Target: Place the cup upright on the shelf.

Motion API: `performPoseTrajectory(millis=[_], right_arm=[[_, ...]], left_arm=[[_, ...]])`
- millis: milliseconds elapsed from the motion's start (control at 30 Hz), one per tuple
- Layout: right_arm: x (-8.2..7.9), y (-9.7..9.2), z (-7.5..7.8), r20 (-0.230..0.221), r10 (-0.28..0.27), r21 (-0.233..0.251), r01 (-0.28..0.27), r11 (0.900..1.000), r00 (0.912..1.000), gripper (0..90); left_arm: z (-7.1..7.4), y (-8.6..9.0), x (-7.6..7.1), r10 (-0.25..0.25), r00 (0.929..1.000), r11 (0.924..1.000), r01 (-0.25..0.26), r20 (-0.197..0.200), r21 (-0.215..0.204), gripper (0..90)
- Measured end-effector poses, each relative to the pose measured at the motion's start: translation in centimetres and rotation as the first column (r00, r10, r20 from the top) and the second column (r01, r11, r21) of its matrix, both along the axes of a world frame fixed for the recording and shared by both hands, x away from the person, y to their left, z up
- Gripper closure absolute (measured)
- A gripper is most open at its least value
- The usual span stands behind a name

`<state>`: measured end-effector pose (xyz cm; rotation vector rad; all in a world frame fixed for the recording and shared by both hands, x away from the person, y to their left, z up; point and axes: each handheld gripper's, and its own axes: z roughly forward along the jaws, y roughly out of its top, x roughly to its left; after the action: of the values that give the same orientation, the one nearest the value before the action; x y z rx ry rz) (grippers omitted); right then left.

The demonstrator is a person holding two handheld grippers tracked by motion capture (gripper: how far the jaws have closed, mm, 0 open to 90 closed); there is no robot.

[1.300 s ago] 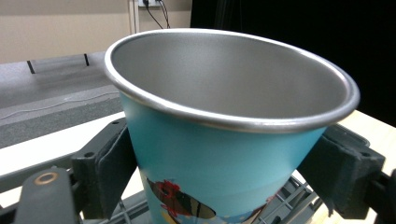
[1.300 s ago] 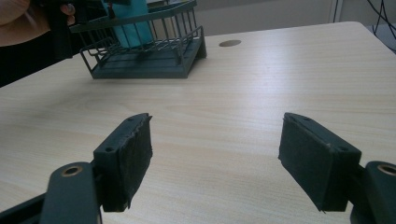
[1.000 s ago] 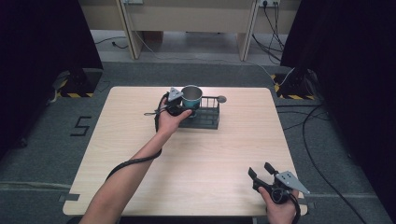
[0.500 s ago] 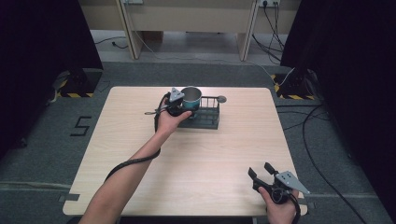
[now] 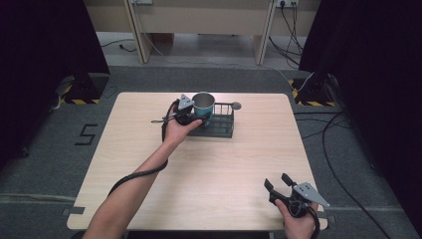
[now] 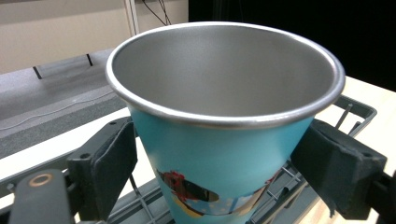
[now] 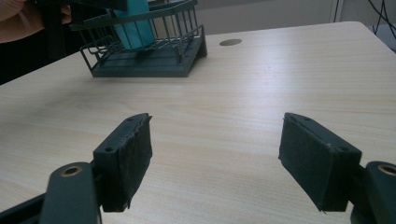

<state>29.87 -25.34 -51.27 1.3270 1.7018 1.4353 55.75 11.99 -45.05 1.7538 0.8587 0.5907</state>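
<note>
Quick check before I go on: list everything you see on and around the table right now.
cup: 1, teal with steel rim, upright in the rack's left end
wire rack: 1, dark grey, far middle of the table
table: 1, light wood
left gripper: 1, black, jaws on either side of the cup, pads close against it
right gripper: 1, black, jaws apart over the table's near right corner

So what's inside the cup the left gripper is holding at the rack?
The cup shows a bare metal inner wall with nothing visible in it. Its bottom is hidden by the near rim. It stands in the wire rack, between the left gripper's pads.
</note>
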Motion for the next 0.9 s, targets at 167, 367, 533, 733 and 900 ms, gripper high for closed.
performPoseTrajectory(millis=[167, 367, 533, 733, 900], right_arm=[[0.0, 0.0, 0.0, 0.000, 0.001, -0.001, -0.001, 1.0000, 1.0000, 26.0], [0.0, 0.0, 0.0, -0.001, 0.001, -0.001, -0.001, 1.0000, 1.0000, 26.0], [0.0, 0.1, 0.0, -0.003, -0.001, -0.004, 0.001, 1.0000, 1.0000, 26.0], [0.0, 0.1, 0.0, 0.000, -0.003, -0.003, 0.003, 1.0000, 1.0000, 26.0], [0.0, 0.0, 0.0, 0.000, -0.006, -0.001, 0.006, 1.0000, 1.0000, 26.0]], left_arm=[[0.1, 0.3, -0.4, 0.000, 1.0000, 1.0000, 0.000, 0.007, 0.004, 14.2], [0.5, 1.0, -1.4, -0.004, 0.9999, 1.0000, 0.004, 0.015, 0.000, 14.2], [0.8, 1.5, -2.4, -0.008, 0.9995, 0.9998, 0.009, 0.029, -0.016, 14.3], [0.9, 2.1, -2.9, -0.007, 0.9999, 0.9999, 0.008, 0.015, -0.015, 14.3], [1.3, 2.8, -3.5, -0.007, 0.9998, 1.0000, 0.007, 0.020, 0.001, 14.3]])
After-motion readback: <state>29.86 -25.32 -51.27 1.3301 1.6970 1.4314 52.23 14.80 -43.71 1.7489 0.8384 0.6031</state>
